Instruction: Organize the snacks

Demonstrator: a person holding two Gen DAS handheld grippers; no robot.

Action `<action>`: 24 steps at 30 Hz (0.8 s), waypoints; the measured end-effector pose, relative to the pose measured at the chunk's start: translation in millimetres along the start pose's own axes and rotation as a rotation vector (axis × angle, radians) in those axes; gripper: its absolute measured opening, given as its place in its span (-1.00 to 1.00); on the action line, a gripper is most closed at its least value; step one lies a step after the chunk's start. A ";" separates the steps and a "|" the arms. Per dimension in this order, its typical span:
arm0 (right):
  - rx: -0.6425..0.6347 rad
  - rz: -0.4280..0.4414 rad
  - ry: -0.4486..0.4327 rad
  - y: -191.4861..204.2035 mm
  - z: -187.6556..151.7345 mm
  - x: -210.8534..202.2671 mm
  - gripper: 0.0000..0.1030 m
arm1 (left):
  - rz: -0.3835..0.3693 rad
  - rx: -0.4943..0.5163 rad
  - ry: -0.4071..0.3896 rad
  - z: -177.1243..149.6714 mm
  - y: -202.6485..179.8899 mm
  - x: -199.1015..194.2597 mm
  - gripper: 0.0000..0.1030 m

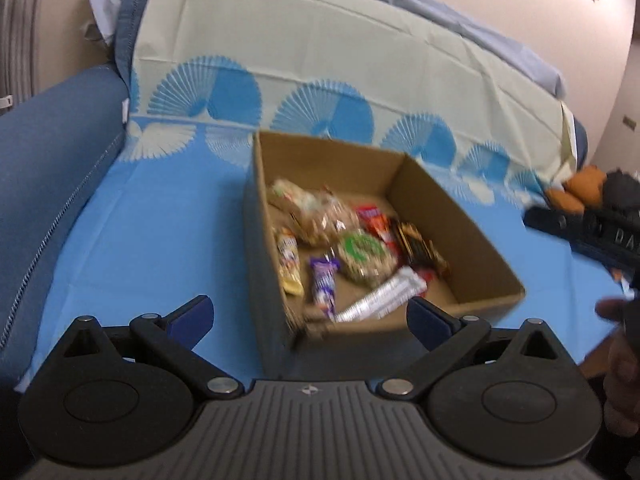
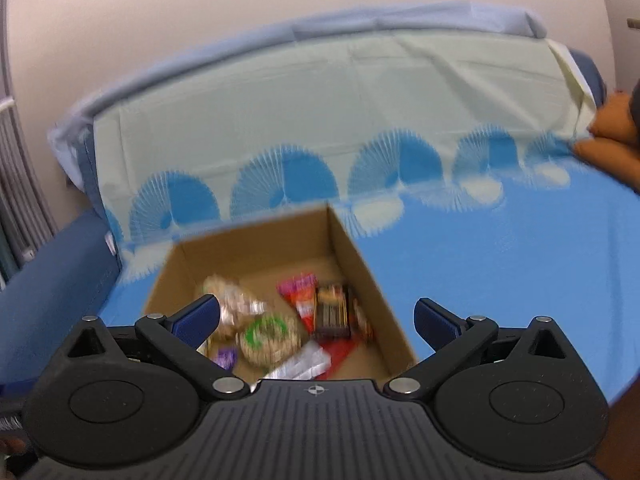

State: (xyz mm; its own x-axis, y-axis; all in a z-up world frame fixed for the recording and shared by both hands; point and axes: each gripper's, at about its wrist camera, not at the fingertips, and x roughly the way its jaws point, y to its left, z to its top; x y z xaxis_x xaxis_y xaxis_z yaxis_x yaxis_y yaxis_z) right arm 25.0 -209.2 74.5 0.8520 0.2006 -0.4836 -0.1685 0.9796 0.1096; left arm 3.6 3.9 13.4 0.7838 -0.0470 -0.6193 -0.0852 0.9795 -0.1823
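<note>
Cardboard box [image 1: 460, 216]: matt brown corrugated board; snack wrappers [image 1: 360, 256]: glossy plastic film, one silvery foil bar [image 1: 380, 300]; table cover [image 1: 160, 220]: thin creased blue sheet, faint sheen; sofa arm [image 1: 52, 160]: woven blue cloth; left gripper [image 1: 310, 316]: matt black plastic, metal pins

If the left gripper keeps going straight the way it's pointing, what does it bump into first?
Probably the open brown cardboard box: the open left gripper aims at its near corner, so it would likely hit that edge or the silver wrapped snack bar just inside. The blur makes depth uncertain.
</note>
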 end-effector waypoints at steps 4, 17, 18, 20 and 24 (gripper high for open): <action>-0.154 -0.007 0.017 20.5 -14.5 0.1 0.99 | 0.013 0.018 0.006 -7.6 -9.8 0.3 0.99; -0.239 0.017 0.099 38.9 -22.0 15.0 0.99 | 0.040 0.009 0.046 -7.3 -10.0 13.4 0.99; -0.239 0.014 0.103 38.9 -21.8 16.5 0.99 | 0.040 0.010 0.047 -7.6 -9.9 14.1 0.99; -0.237 0.009 0.112 38.9 -21.9 18.0 0.99 | 0.042 0.011 0.048 -7.7 -11.1 15.0 0.99; -0.223 0.003 0.118 36.7 -21.5 19.1 0.99 | 0.040 0.015 0.050 -7.6 -13.3 15.8 0.99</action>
State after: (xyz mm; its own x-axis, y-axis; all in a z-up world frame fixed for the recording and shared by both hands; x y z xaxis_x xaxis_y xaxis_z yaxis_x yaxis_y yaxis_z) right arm 24.4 -169.1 50.7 0.7898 0.1907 -0.5829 -0.2870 0.9549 -0.0765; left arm 12.4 -11.4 0.2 0.7480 -0.0173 -0.6635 -0.1064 0.9836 -0.1456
